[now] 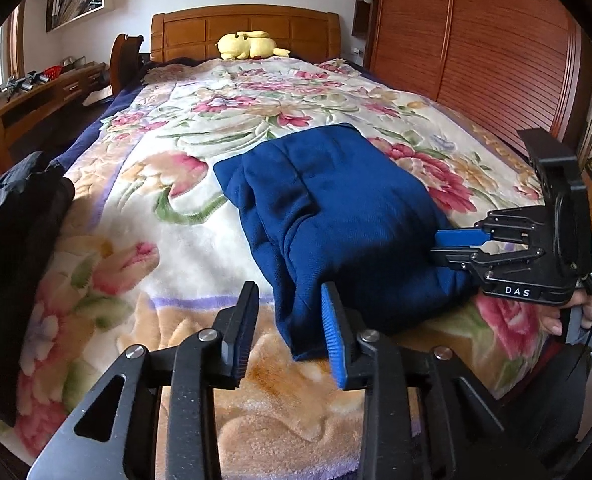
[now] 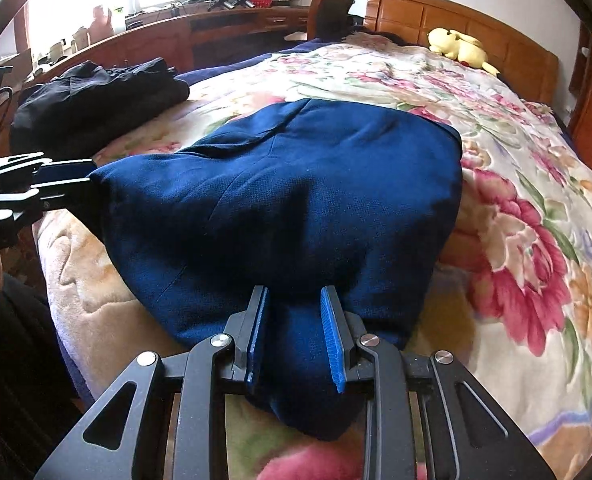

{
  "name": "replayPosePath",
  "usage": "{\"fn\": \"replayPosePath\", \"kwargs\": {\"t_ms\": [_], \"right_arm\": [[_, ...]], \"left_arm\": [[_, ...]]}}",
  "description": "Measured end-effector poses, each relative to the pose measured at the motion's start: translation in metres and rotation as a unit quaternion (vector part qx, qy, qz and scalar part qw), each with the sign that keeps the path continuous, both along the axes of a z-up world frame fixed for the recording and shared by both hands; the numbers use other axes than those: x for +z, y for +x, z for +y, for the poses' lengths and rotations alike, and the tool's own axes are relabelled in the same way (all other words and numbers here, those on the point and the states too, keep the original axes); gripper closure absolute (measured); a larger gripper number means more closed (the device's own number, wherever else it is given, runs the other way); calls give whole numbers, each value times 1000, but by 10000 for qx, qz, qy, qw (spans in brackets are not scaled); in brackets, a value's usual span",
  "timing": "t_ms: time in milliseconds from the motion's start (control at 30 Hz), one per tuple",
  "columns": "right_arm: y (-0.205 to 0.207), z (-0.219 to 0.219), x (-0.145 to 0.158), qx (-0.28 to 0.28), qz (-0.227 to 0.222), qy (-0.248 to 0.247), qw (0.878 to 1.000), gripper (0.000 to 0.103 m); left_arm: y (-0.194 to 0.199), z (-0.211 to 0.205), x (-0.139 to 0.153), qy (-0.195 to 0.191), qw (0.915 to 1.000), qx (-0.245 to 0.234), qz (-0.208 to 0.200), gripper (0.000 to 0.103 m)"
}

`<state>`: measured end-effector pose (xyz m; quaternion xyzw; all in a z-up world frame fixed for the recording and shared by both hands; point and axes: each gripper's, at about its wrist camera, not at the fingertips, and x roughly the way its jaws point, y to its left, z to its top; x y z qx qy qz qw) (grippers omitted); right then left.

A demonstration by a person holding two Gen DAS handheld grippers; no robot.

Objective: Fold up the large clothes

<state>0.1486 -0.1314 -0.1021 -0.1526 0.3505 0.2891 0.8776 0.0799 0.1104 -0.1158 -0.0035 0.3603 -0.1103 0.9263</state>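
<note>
A folded blue garment (image 1: 336, 216) lies on the bed (image 1: 167, 208), on a flowered blanket, toward the foot end and far from the wooden headboard (image 1: 243, 28). All places below are given from this garment.

The left claw (image 1: 291, 324) stands at the garment's near corner with its jaws spread. A flap of the blue cloth hangs in the gap between them, resting against the blue-padded finger, while the other finger stands clear of it. No earlier view is at hand, so only the spread can be told.

The right claw (image 2: 293, 336) is at the garment's opposite near edge. A thick bunch of the cloth fills the space between its two blue pads (image 2: 332, 344), and both pads seem to press into it, so it is pinching the garment. In the left wrist view the same claw (image 1: 452, 246) reaches in from the garment's side, and its fingertips are partly buried in the fabric, so the contact there is hard to judge. A hand (image 1: 568, 312) grips its handle.

Beyond the garment, at the headboard, lies a yellow plush toy (image 1: 247, 45). To the garment's far side from the right claw sits a pile of black clothing (image 2: 95, 100) at the bed's edge. A wooden wardrobe (image 1: 476, 48) stands past the bed.
</note>
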Motion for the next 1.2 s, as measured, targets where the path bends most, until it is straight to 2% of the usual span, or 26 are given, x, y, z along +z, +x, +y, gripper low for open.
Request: {"fn": "replayPosePath", "kwargs": {"t_ms": [133, 200, 267, 400, 467, 567, 733, 833, 1033, 1200], "right_arm": [[-2, 3, 0, -34, -39, -59, 10000, 76], [-2, 3, 3, -25, -25, -87, 10000, 76], [-1, 3, 8, 1, 12, -141, 9999, 75], [9, -3, 27, 77, 63, -117, 9999, 69], [20, -8, 36, 72, 31, -74, 9999, 57], [44, -16, 45, -38, -22, -64, 10000, 49], [95, -22, 43, -225, -49, -116, 9997, 45], [125, -24, 41, -334, 5, -60, 9994, 45], [162, -11, 27, -347, -25, -255, 9991, 43], [188, -5, 13, -388, 40, -413, 9984, 38]], "left_arm": [[-3, 4, 1, 41, 10000, 0, -26, 66], [-7, 7, 4, 30, 10000, 6, -95, 56], [-10, 11, 6, -14, 9999, 6, -104, 51], [-18, 19, 4, -14, 10000, 37, -76, 50], [-18, 23, 0, -16, 9999, 123, -32, 50], [-17, 28, -7, -113, 9996, 237, 46, 50], [-12, 28, -14, -316, 9989, 301, 174, 50], [-10, 23, -17, -312, 9988, 297, 221, 50], [-13, 10, -24, -270, 9989, 211, 309, 50], [-9, 3, -32, -203, 9985, 196, 468, 50]]}}
